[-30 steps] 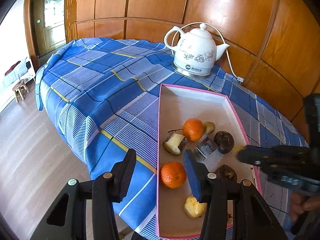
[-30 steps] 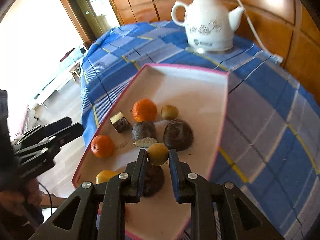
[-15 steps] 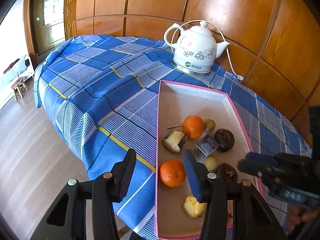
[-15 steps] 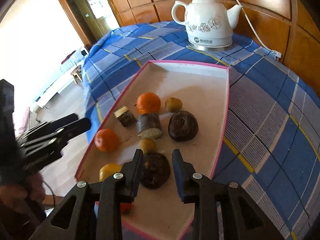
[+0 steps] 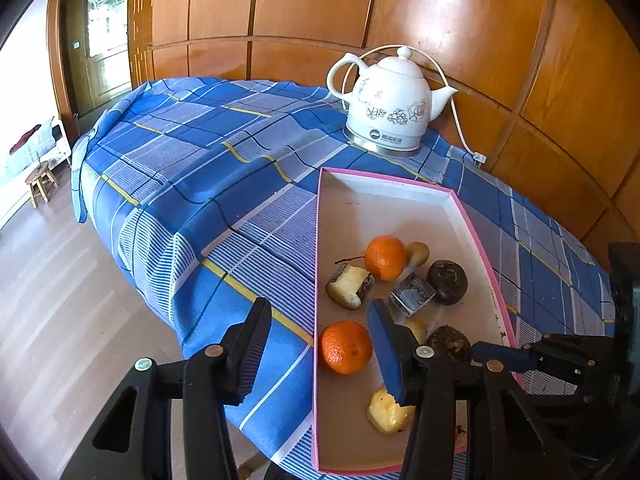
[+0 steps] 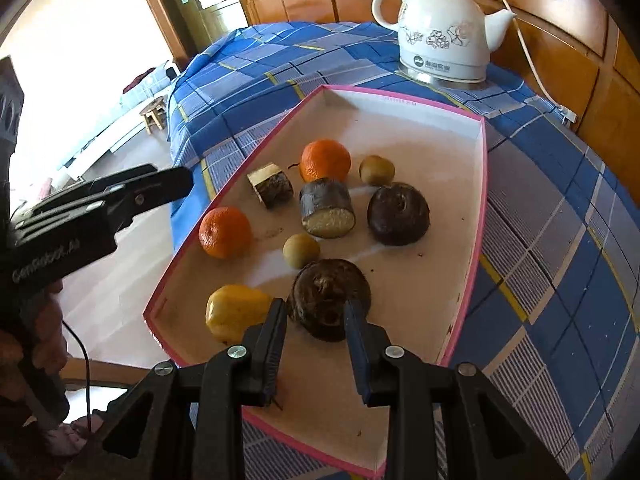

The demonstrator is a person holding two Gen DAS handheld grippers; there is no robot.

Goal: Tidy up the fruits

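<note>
Right gripper (image 6: pixel 316 320): black plastic frame, blue ribbed pads, jaws apart and empty, low centre of the right wrist view, tips flanking without touching a dark, rough, rounded fruit (image 6: pixel 328 298).
Left gripper (image 5: pixel 316 344): same build, jaws wide apart, empty, bottom centre of its view, straddling the tray's left wall.
Tablecloth (image 5: pixel 208 168): blue plaid fabric, yellow lines, draped over a rounded table.
Tray (image 6: pixel 482 184): shallow card box, pink rim, pale floor, centre frame; all fruit lies inside.
Kettle (image 6: pixel 442 28): glossy white ceramic, floral print, upper right.
Contents: two oranges (image 6: pixel 325 160) (image 6: pixel 225 232), pebbled skin; second dark round fruit (image 6: pixel 398 214); two cut dark-skinned, pale-fleshed pieces (image 6: pixel 328 208) (image 6: pixel 270 185); yellow fruit (image 6: pixel 236 310); two small olive-green balls (image 6: pixel 301 250) (image 6: pixel 376 169).
</note>
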